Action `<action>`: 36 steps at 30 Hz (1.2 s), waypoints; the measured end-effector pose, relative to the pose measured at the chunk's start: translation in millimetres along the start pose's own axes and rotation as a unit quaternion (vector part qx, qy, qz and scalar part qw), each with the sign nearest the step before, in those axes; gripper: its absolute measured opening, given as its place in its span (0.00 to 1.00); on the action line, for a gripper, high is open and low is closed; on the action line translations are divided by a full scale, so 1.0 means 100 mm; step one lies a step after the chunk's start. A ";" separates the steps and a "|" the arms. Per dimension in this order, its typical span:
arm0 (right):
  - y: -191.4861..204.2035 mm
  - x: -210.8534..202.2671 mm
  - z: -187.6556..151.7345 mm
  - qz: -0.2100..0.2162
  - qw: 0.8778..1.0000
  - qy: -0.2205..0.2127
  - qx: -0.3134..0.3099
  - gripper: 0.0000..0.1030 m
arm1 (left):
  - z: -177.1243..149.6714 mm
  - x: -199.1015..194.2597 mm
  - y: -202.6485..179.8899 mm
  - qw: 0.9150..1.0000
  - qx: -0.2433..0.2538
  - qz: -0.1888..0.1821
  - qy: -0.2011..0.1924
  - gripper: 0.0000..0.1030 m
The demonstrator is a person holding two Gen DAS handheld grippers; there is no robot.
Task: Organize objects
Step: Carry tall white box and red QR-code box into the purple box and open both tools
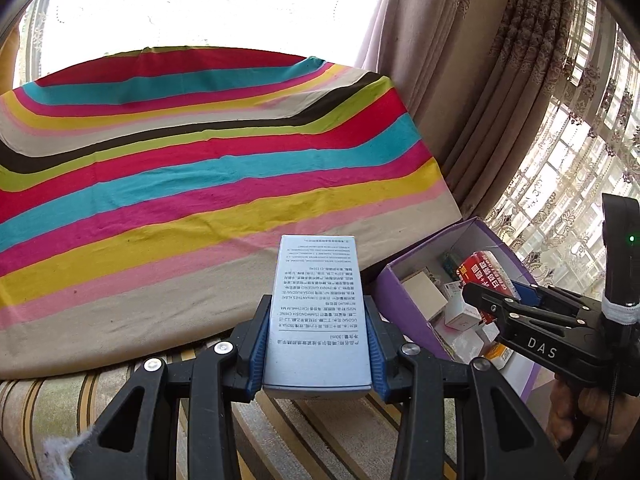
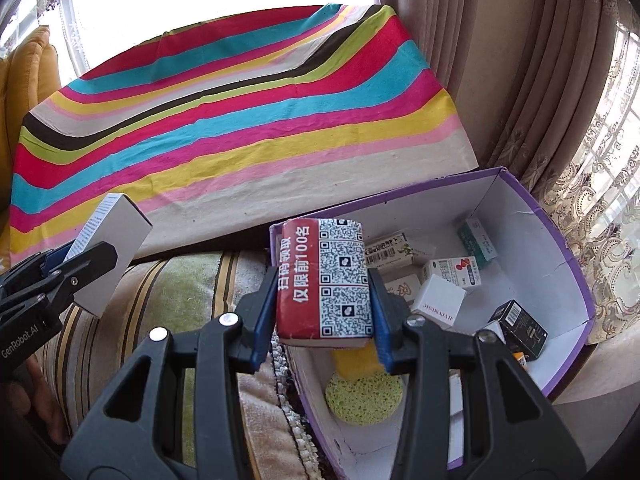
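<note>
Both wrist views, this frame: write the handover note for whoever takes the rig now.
Left tongs: shut on the pale blue carton, held in the air.
Right tongs: shut on the red QR-code pack, at the purple box's near-left corner.
Done: several small cartons and a yellow sponge already lie in the box.
Left: both held items still need placing; the striped cloth shows nothing loose.

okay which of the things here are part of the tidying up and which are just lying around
Part of the job:
- white carton clamped in the left tongs
- red QR-code packet clamped in the right tongs
- purple box holding small cartons

Just lying about:
- striped cloth
- curtains
- striped cushion
</note>
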State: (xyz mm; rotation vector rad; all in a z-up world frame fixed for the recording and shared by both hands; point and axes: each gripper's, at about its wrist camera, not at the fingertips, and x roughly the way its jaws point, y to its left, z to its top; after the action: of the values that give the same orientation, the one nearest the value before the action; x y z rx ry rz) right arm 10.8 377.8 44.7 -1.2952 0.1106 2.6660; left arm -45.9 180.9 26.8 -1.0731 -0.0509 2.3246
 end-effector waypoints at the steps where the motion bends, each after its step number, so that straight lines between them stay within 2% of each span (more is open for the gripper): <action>1: -0.04 -0.01 0.00 -0.003 1.000 0.000 0.002 0.44 | 0.00 0.01 -0.03 1.000 0.004 -0.002 0.001 0.41; 18: -0.57 -0.11 -0.17 -0.036 0.999 0.009 0.030 0.44 | -0.02 0.13 -0.57 0.997 0.069 -0.035 0.020 0.41; 26: -1.00 -0.15 -0.28 -0.067 0.996 0.015 0.060 0.45 | 0.01 0.30 -1.03 0.989 0.129 -0.057 0.038 0.41; 36: -1.48 -0.15 -0.35 -0.096 0.991 0.020 0.094 0.44 | 0.03 0.49 -1.55 0.979 0.186 -0.068 0.052 0.41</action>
State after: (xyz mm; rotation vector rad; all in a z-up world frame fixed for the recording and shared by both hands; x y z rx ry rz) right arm 75.3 516.5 36.2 -1.2328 0.2239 2.4060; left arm 1.6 336.2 35.3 -0.9642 0.3299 2.0458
